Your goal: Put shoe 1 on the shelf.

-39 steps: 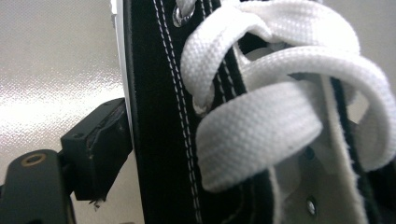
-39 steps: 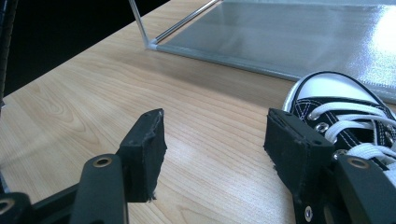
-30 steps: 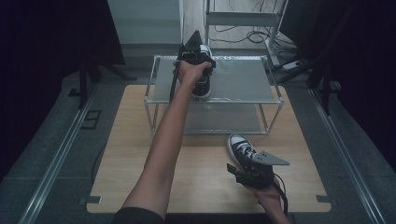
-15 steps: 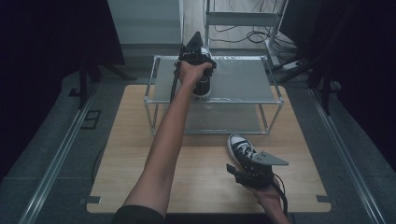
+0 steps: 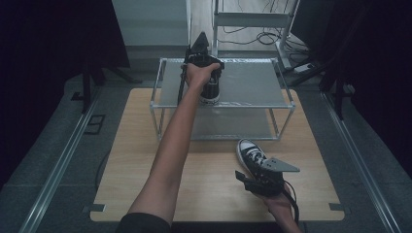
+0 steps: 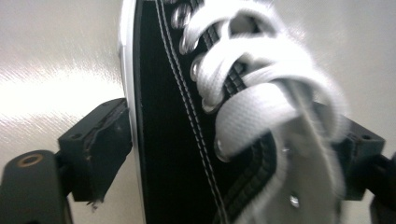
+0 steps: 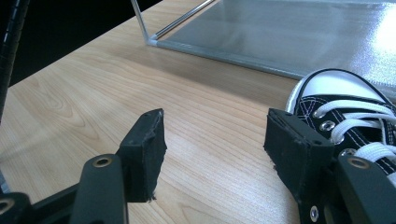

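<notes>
Up on the top shelf of the metal-framed rack point(image 5: 252, 92), my left tongs point(image 5: 210, 83) straddle a black high-top sneaker point(image 5: 211, 90) with white laces, one jaw against its white sole edge and the other at the laced side; in the left gripper view that sneaker point(image 6: 187, 140) sits squarely between the two black pads, the left pad touching the rubber rim, the right one partly hidden behind the blurred laces, so I read the tongs as grasping the shoe across its width. That shoe rests on the shelf's pale frosted surface, near the shelf's left-hand half, with my left forearm stretched forward over the wooden table point(image 5: 145, 145) to reach it. Nearer to me, the second sneaker point(image 5: 251, 151) of the pair stands on the table just in front of the rack, toe pointing away from me, and my right tongs point(image 5: 252, 179) hang close behind its heel end. From the right gripper view, those tongs are released: bare wood grain shows between the two pads, and the second sneaker point(image 7: 355, 116) lies just outside the right-hand jaw, its white toe cap and laces beside that pad rather than between the two. The rack's lower shelf point(image 7: 289, 32) stretches beyond it.
</notes>
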The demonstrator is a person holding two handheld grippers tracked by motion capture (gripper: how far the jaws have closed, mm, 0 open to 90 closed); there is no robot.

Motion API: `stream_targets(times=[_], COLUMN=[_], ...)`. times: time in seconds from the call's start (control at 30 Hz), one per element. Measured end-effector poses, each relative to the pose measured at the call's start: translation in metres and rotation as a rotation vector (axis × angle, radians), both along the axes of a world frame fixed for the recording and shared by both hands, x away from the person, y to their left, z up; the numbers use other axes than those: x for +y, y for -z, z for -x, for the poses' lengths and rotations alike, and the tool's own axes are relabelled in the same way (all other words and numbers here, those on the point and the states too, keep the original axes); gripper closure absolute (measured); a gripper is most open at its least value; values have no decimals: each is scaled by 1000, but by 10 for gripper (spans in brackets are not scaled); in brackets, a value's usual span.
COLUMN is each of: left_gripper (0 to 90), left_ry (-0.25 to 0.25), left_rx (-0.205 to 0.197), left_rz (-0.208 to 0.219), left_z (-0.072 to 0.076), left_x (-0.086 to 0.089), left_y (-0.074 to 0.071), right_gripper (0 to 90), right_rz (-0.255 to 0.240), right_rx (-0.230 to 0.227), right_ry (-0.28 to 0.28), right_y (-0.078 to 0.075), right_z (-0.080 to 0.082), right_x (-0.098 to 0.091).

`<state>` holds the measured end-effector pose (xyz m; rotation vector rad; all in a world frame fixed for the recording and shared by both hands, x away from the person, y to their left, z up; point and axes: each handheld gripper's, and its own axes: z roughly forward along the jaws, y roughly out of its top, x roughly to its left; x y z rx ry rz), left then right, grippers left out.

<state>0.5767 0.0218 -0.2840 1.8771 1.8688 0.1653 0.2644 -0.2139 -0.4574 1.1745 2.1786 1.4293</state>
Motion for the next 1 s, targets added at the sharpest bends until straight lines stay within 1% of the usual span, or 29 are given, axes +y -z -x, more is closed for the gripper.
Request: stream_targets(times=[0.1, 0.13, 0.17, 0.23, 0.33, 0.4, 0.47, 0.5, 0.53, 0.57, 0.6, 0.63, 0.67, 0.7, 0.77, 0.87, 0.9, 1.0], left_gripper=[137, 139, 142, 142, 147, 151, 160, 165, 170, 179, 191, 191, 203, 205, 211, 212, 212, 212], left_ry=[13, 16, 14, 25, 54, 74, 115, 135, 151, 176, 188, 202, 234, 257, 279, 302, 303, 315], left_rx=[-3, -6, -16, -34, -74, -103, -151, -168, -191, -207, -217, -232, -252, -267, -283, -306, -315, -338], left_rz=[1, 8, 18, 23, 32, 46, 76, 93, 117, 128, 130, 141, 149, 148, 155, 194, 208, 221], left_z=[2, 3, 4, 7, 14, 19, 29, 33, 38, 43, 47, 52, 59, 64, 73, 86, 90, 101], left_x=[0, 1, 1, 2, 5, 7, 11, 14, 17, 21, 23, 26, 30, 34, 42, 55, 60, 71], left_y=[-4, -5, -6, -9, -16, -19, -25, -27, -29, -31, -32, -34, -35, -36, -37, -36, -36, -32], right_gripper=[384, 384, 384, 384, 384, 384, 384, 384, 384, 384, 385, 385, 385, 390, 402, 433, 450, 509], right_rz=[1, 0, 0, 0, -2, -1, 0, 0, -1, 2, 5, 5, 8, 9, 10, 11, 14, 13], right_rx=[1, 2, 0, 1, 2, 3, 4, 4, 6, 5, 5, 5, 5, 8, 6, 3, 0, 3], right_ry=[-1, -1, -1, -1, -1, -1, -2, -2, 0, -2, -4, -4, -4, -3, 1, 3, 1, 4], right_y=[0, 0, 0, 0, 0, 0, 0, 0, 0, 0, 0, 0, 0, 0, 0, 0, 0, -1], right_z=[0, 0, 0, 0, 0, 0, 0, 0, 0, 0, 0, 0, 0, 1, 1, 1, 1, 3], right_x=[0, 0, 0, 0, 0, 0, 0, 0, 0, 0, 0, 0, 1, 1, 1, 1, 0, 0])
